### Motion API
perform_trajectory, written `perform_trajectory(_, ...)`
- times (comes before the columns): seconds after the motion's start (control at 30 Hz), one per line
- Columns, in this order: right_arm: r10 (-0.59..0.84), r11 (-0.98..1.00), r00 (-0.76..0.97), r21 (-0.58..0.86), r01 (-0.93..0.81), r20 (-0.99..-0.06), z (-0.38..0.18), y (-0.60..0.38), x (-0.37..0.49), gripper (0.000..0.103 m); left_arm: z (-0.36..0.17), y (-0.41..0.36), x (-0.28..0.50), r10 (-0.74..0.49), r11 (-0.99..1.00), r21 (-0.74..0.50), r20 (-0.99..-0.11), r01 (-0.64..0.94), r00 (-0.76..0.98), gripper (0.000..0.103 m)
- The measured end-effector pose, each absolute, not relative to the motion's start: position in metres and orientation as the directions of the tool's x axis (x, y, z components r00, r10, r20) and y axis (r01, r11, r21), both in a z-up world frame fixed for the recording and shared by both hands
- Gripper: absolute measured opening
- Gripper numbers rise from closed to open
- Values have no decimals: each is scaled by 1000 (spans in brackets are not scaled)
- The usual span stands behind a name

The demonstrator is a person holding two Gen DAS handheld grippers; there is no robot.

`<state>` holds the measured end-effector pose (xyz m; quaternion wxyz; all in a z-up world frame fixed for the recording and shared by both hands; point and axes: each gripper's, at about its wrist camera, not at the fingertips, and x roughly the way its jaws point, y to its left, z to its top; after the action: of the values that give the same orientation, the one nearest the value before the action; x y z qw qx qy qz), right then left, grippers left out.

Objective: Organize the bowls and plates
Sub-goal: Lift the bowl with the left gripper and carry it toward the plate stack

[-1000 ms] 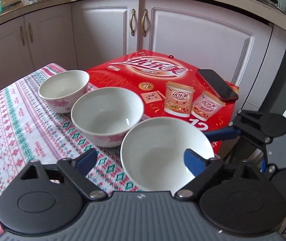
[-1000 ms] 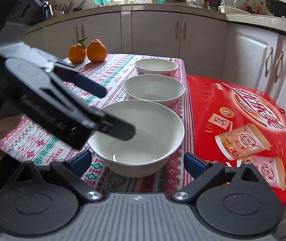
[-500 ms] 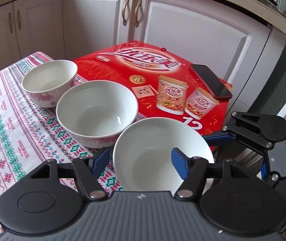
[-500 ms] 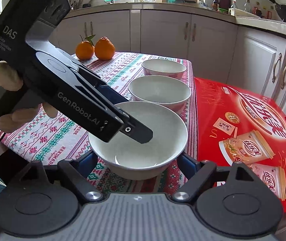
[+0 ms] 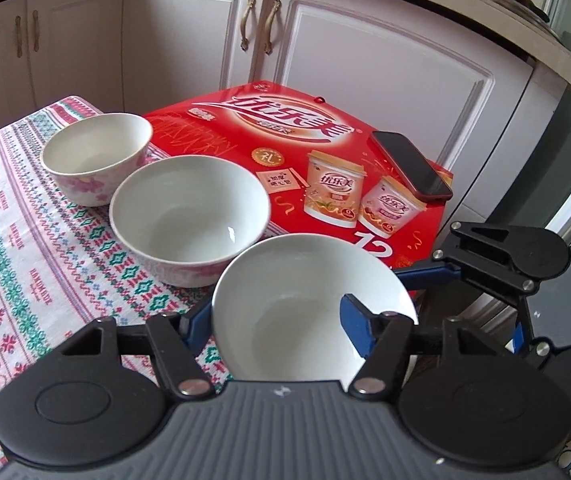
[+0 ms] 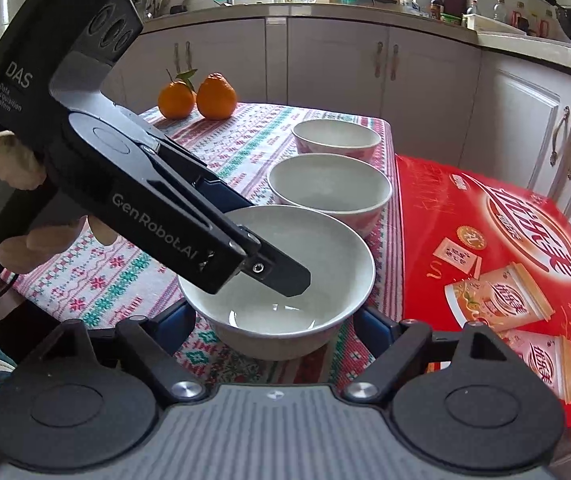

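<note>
— Where did the bowls stand?

— Three in a row on the patterned cloth (image 5: 25, 260), along the edge nearest the red box (image 5: 285, 128). The far bowl (image 5: 93, 148) had pink flowers on its side. The middle bowl (image 5: 189, 212) sat just beside it. The near bowl (image 5: 305, 280), plain white, came last and was close to the middle one; I could not tell whether their rims touched.

— And the left gripper (image 5: 277, 320)?

— It had just been closing and was narrow, pinching the near bowl's wall. One finger was inside the bowl, the other outside against its side.

— The right gripper (image 6: 273, 324)?

— Its jaws had just been closing too, and stood about half wide with the near bowl between them, one blue finger at each side below the rim. Whether the pads pressed on the bowl I could not tell.

— Anything else there?

— A dark phone (image 5: 409, 164) lay on the box's far corner. Two oranges (image 6: 197, 96) sat at the far end of the cloth, well apart from the bowls.
</note>
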<state>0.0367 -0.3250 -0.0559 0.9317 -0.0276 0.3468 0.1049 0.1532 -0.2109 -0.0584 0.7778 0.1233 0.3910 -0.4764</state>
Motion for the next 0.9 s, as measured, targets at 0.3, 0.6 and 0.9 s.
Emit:
perform_trajectory(0.3, 235, 954, 720, 11, -300, -653, -50, -304, 52, 89, -44, -177, 154, -643, 568, -168, -701, 806, 307, 65)
perform_trajectory(0.6, 329, 907, 681, 19, -420, -654, -48, -272, 79, 89, -39, -132, 161, -608, 657, -159, -690, 737, 393, 65)
perform_trajectory(0.9, 421, 854, 625, 55, -518, -658, -50, -237, 112, 89, -39, -91, 174, -555, 729, -146, -697, 668, 454, 66)
